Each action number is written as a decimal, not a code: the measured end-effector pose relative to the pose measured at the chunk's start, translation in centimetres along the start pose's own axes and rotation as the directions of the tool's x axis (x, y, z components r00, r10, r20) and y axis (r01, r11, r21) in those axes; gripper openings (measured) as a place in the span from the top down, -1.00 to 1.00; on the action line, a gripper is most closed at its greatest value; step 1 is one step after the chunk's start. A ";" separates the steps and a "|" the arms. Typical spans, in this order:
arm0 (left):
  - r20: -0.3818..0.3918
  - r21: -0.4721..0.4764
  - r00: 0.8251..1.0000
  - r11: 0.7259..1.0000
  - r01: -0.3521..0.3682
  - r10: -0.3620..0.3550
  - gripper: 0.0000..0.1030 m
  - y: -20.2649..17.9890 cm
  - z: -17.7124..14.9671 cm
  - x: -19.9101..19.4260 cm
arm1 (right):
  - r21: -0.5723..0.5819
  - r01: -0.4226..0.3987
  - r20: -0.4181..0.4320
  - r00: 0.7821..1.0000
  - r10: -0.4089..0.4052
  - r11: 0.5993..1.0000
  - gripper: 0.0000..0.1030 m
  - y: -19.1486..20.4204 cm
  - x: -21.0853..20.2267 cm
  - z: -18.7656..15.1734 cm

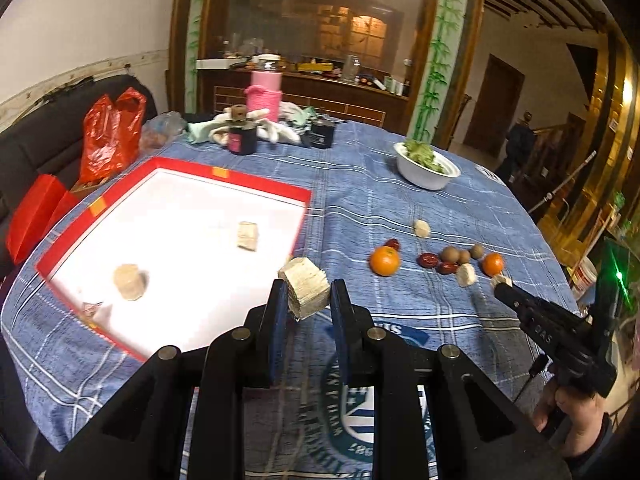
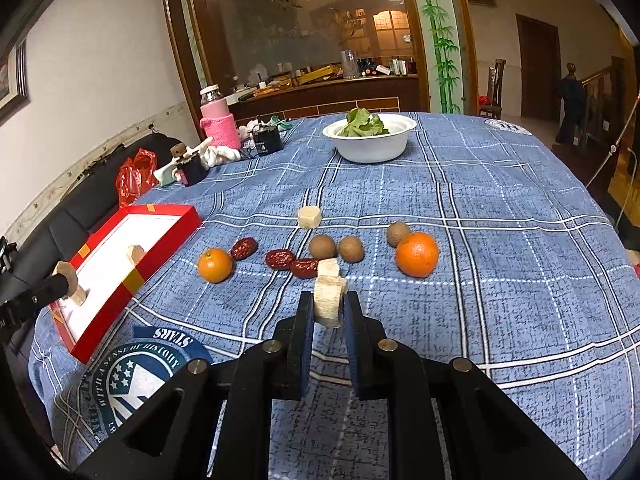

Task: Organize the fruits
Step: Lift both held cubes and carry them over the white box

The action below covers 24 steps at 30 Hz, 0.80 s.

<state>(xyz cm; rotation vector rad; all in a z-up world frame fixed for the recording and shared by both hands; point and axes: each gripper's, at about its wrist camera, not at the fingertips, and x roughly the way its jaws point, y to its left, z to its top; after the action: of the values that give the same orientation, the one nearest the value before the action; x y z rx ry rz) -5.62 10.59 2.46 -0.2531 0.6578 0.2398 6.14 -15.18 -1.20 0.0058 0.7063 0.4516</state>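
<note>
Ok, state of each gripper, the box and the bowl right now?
Left gripper: shut on a pale chunk, at the box's edge.
Right gripper: shut on another pale chunk.
Red box: open, two chunks inside.
White bowl: upright, holding greens.

The tray (image 2: 160, 236) sits on the left side of the worktop (image 2: 500, 240), with two small blocks (image 1: 247, 235) in it. To its right, oranges (image 2: 417, 254), dates (image 2: 280, 259) and nuts (image 2: 322, 246) lie close together. The bowl (image 2: 370, 142) stands behind them, farther back.
</note>
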 end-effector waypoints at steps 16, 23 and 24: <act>-0.042 -0.149 0.991 0.980 -0.128 0.123 0.63 8.2 0.7 1.1 | -0.176 -0.208 -0.018 0.978 0.208 0.962 0.71 13.1 0.3 2.3; -0.066 -0.168 0.989 0.976 -0.138 0.129 0.63 9.5 0.6 2.4 | -0.236 -0.310 -0.071 0.951 0.302 0.921 0.71 19.7 3.3 3.6; -0.069 -0.168 0.989 0.976 -0.141 0.131 0.63 9.6 0.6 2.6 | -0.236 -0.319 -0.080 0.948 0.309 0.918 0.71 20.3 3.7 3.7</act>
<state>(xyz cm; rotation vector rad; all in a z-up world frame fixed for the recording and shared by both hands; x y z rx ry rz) -6.12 20.15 -0.22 -0.3833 0.7136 0.4233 2.89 5.17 2.50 -0.1263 0.6882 0.8498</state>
